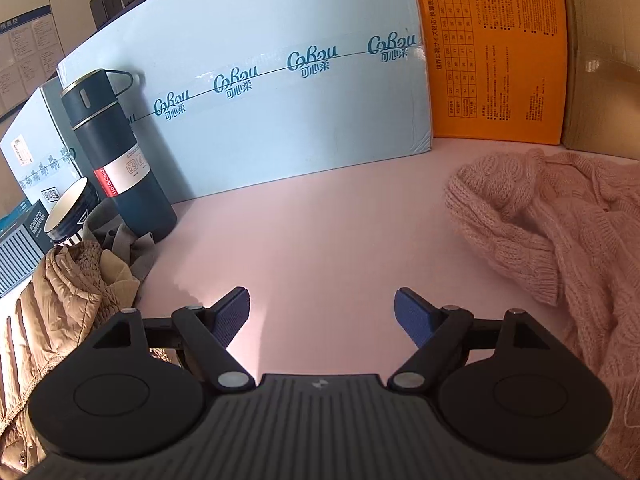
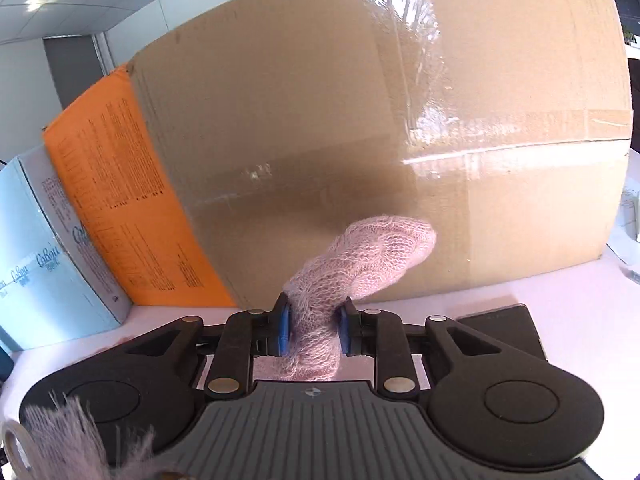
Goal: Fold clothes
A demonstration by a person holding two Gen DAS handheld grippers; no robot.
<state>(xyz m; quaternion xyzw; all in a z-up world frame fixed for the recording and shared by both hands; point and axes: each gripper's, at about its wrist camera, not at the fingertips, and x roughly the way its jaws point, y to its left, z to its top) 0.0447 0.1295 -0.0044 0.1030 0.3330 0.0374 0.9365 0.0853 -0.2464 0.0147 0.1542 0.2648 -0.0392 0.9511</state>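
Note:
A fluffy pink cable-knit sweater (image 1: 560,224) lies crumpled on the pink table at the right of the left wrist view, one cuffed sleeve end pointing left. My left gripper (image 1: 322,316) is open above bare table, left of the sweater, with nothing between its blue pads. In the right wrist view my right gripper (image 2: 314,326) is shut on a bunched part of the pink sweater (image 2: 360,256); the knit sticks up past the fingers in front of a brown cardboard box. Fuzzy sweater fibres also show at that view's bottom left.
A pale blue carton (image 1: 260,92), an orange box (image 1: 496,52) and a brown cardboard box (image 2: 380,120) wall off the table's back. A dark blue flask (image 1: 116,156), a cup (image 1: 72,212), grey cloth and a tan quilted jacket (image 1: 52,308) crowd the left. A black flat object (image 2: 500,328) lies at the right.

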